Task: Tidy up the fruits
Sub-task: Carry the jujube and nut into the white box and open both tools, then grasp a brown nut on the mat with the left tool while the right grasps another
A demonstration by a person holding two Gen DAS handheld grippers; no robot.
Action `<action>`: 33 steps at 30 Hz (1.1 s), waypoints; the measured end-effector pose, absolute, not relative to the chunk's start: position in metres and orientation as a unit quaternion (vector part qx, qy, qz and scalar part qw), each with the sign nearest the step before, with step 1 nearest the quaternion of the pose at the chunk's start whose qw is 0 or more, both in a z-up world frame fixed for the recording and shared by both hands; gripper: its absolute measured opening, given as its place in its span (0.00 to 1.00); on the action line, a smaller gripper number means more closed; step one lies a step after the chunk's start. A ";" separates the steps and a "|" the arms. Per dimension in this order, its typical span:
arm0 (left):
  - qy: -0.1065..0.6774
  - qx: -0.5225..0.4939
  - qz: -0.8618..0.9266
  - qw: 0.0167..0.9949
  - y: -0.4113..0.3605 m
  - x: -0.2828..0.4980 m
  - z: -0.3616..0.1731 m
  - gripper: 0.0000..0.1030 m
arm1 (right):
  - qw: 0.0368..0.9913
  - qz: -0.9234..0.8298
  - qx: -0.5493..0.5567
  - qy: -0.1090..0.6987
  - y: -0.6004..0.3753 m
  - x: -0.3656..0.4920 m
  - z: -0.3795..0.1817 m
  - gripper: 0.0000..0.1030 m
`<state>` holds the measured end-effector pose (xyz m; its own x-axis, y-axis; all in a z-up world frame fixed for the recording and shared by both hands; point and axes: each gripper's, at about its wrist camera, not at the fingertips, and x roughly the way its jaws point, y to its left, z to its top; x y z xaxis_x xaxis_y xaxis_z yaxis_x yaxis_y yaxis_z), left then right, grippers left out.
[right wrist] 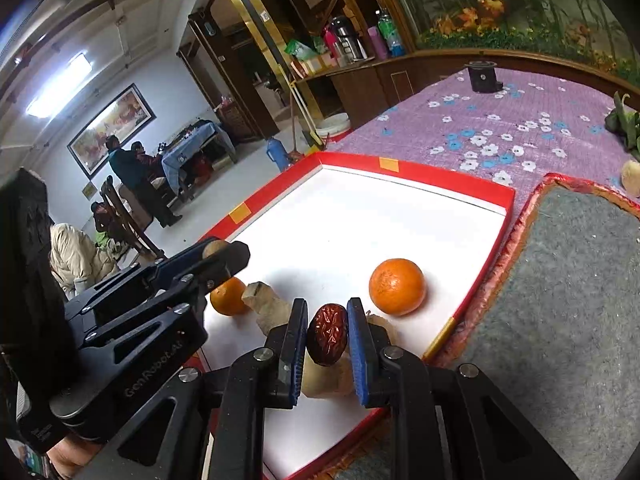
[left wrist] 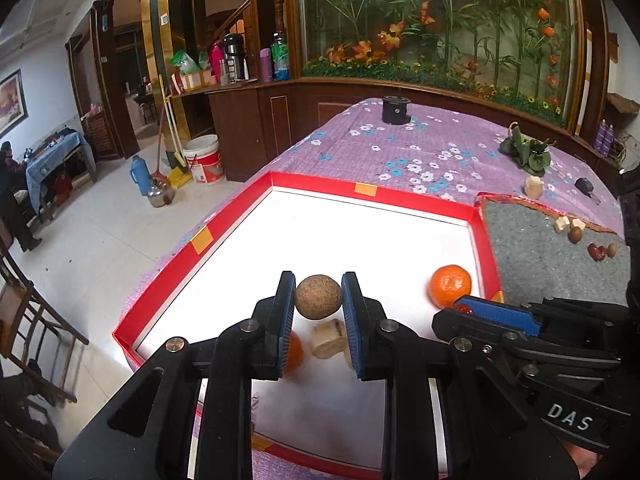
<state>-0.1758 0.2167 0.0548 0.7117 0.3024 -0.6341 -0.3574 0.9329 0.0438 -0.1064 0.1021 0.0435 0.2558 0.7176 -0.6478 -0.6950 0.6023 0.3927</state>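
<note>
My left gripper (left wrist: 318, 300) is shut on a round brown fruit (left wrist: 318, 297) and holds it above the white floor of the red-rimmed box (left wrist: 320, 182). My right gripper (right wrist: 327, 334) is shut on a dark red date (right wrist: 327, 334) over the box's near right corner (right wrist: 436, 344). In the box lie an orange (left wrist: 450, 286), a second orange (right wrist: 228, 296) partly behind my left fingers, and pale ginger-like chunks (left wrist: 329, 338). In the right wrist view the big orange (right wrist: 397, 287) sits just right of my gripper. The right gripper's blue pad (left wrist: 496, 314) shows at the left view's right side.
A grey felt mat (left wrist: 552, 256) right of the box carries small nuts (left wrist: 575, 235), a red date (left wrist: 597, 252) and pale cubes (left wrist: 562, 224). On the purple flowered cloth (left wrist: 400, 148) sit a black cylinder (left wrist: 395, 110), green vegetables (left wrist: 526, 152) and a pale lump (left wrist: 533, 187).
</note>
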 end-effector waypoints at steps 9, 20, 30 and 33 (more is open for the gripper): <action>0.351 -0.050 0.205 0.912 0.233 -0.167 0.045 0.22 | 0.787 0.460 0.008 0.411 0.103 -0.116 0.041 0.18; 0.357 -0.041 0.218 0.907 0.227 -0.166 0.050 0.60 | 0.790 0.462 0.050 0.399 0.079 -0.102 0.057 0.32; 0.364 -0.002 0.176 0.915 0.181 -0.159 0.055 0.61 | 0.844 0.350 0.123 0.387 -0.047 -0.064 0.061 0.34; 0.367 0.014 0.152 0.918 0.160 -0.155 0.057 0.61 | 0.860 0.298 0.143 0.390 -0.102 -0.059 0.057 0.34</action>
